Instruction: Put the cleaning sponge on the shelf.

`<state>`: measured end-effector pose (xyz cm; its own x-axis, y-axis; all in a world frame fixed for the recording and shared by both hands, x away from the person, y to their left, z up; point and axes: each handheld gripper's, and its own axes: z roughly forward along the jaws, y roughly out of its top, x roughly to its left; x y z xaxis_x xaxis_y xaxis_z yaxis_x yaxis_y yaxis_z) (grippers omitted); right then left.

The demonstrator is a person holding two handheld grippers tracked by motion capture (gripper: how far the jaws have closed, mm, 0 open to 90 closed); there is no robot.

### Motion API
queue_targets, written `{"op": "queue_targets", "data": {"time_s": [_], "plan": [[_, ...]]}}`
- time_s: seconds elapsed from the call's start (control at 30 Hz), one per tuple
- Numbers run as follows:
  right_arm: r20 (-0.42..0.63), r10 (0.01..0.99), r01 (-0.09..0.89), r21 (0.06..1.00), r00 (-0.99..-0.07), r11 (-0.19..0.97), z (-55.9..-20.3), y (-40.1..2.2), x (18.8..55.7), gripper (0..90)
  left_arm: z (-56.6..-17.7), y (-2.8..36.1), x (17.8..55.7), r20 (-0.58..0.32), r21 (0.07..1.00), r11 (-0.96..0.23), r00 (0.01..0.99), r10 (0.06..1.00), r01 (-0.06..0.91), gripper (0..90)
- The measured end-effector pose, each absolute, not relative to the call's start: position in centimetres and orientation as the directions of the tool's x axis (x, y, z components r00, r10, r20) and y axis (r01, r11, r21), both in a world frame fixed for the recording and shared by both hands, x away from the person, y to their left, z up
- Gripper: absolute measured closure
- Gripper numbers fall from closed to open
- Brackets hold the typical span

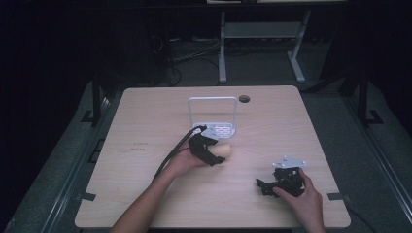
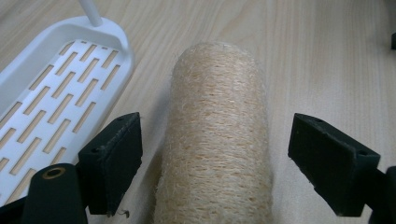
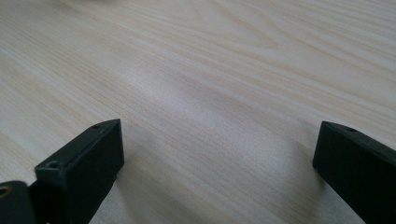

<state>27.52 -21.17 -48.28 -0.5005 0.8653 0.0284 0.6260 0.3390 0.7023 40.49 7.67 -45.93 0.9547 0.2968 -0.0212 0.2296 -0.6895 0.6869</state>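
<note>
A tan fibrous loofah roll point(image 2: 217, 135) lies on the wooden table, just right of a white slotted rack point(image 2: 60, 88) with a wire handle. My left gripper point(image 2: 215, 163) straddles the roll, one black pad on each side with a gap to the fibres, so it is open. From above, the left gripper point(image 1: 214, 156) sits over the roll point(image 1: 226, 151) in front of the rack point(image 1: 216, 127). My right gripper point(image 1: 262, 187) rests near the table's front right, held by a hand. In its own view the right gripper point(image 3: 215, 172) stands open over bare wood.
The table point(image 1: 145, 121) has a round cable hole point(image 1: 244, 98) near its far edge. Black cable trails from the left gripper along the forearm. Dark floor and a white metal frame point(image 1: 260, 39) lie beyond the table.
</note>
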Motion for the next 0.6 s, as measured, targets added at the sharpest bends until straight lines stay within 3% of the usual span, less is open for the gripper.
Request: {"op": "queue_targets", "data": {"time_s": [0.6], "plan": [[0.029,0.865,0.626,0.702,-0.500,0.339,-48.28,-21.17,27.52,1.6,-46.07,7.65,40.51,-0.018,0.688,-0.693,0.960,0.280,0.215,36.1]]}}
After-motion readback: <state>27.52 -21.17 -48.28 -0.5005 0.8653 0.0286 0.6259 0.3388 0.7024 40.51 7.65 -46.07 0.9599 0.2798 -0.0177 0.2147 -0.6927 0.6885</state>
